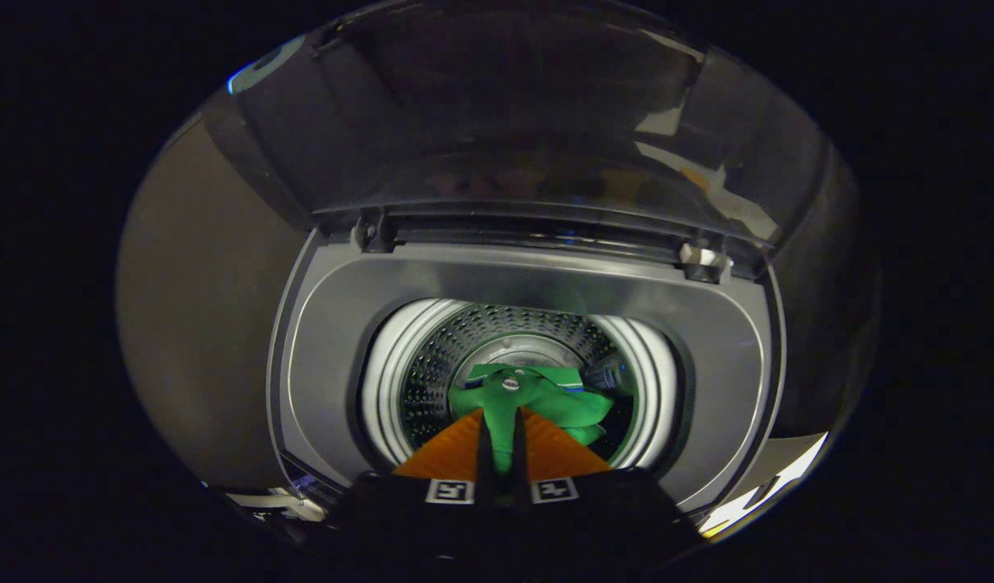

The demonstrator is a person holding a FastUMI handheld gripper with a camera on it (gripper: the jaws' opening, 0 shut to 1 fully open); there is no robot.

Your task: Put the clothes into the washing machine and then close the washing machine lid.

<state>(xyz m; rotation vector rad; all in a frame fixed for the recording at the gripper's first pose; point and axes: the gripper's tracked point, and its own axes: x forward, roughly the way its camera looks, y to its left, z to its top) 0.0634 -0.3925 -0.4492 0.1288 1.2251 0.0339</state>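
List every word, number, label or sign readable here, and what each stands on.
No readable words or numbers.
Two square black-and-white marker tags on the gripper: patterns, not text.
Pale mark on the open lid's corner: too blurred to read.

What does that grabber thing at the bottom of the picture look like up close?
The gripper has two flat, wedge-shaped fingers with ribbed faces, tapering to a point ahead. They sit on a dark, blocky body, which carries two small square black-and-white marker tags, one behind each finger.
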